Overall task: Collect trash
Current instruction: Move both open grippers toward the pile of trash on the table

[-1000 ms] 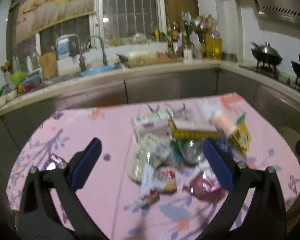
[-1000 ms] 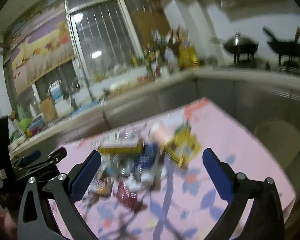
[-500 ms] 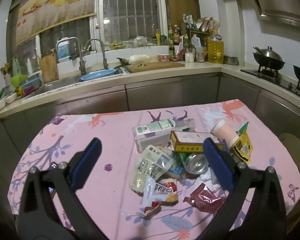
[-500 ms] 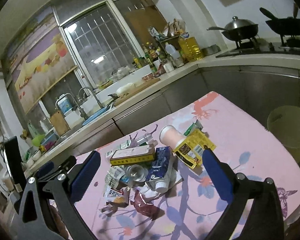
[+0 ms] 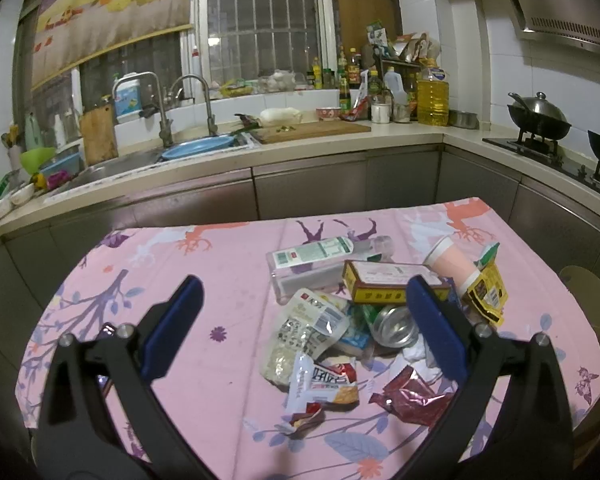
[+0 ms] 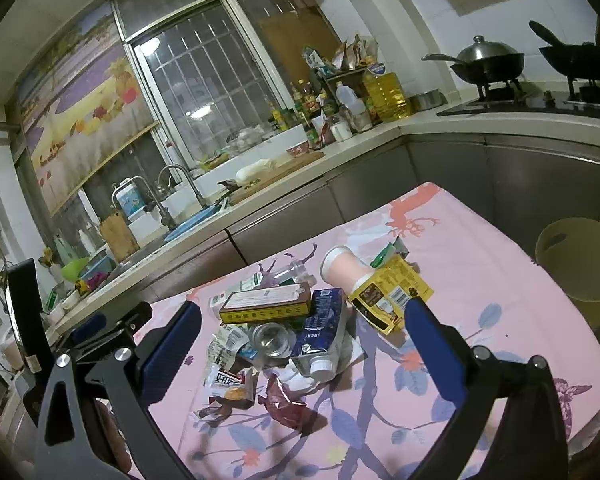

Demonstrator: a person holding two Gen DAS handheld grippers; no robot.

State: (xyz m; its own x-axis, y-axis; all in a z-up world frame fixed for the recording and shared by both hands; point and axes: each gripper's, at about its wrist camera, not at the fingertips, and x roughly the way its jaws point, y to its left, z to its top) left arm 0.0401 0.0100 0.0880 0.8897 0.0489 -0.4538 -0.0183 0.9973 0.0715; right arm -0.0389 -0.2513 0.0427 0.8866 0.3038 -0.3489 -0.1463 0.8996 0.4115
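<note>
A pile of trash lies on the pink flowered tablecloth (image 5: 228,280): a clear plastic bottle (image 5: 312,258), a yellow-edged carton (image 5: 388,286), a pink cup (image 5: 454,266), a yellow packet (image 5: 486,292), a metal can (image 5: 394,326), a white noodle wrapper (image 5: 306,332), a snack wrapper (image 5: 324,384) and a dark red wrapper (image 5: 410,394). My left gripper (image 5: 304,330) hovers open above the pile, holding nothing. My right gripper (image 6: 300,350) is open too, above the same pile, with a blue milk carton (image 6: 322,330) and the yellow packet (image 6: 388,296) below it.
A beige waste bin (image 6: 580,260) stands on the floor past the table's right edge. Steel cabinets and a counter with a sink (image 5: 196,148), bottles and a wok (image 5: 538,118) run behind the table. The other gripper's body (image 6: 96,328) shows at the left.
Both views have steadied from blur to sharp. The right gripper swung to look down on the pile from nearer. The left gripper barely shifted. Both stayed open.
</note>
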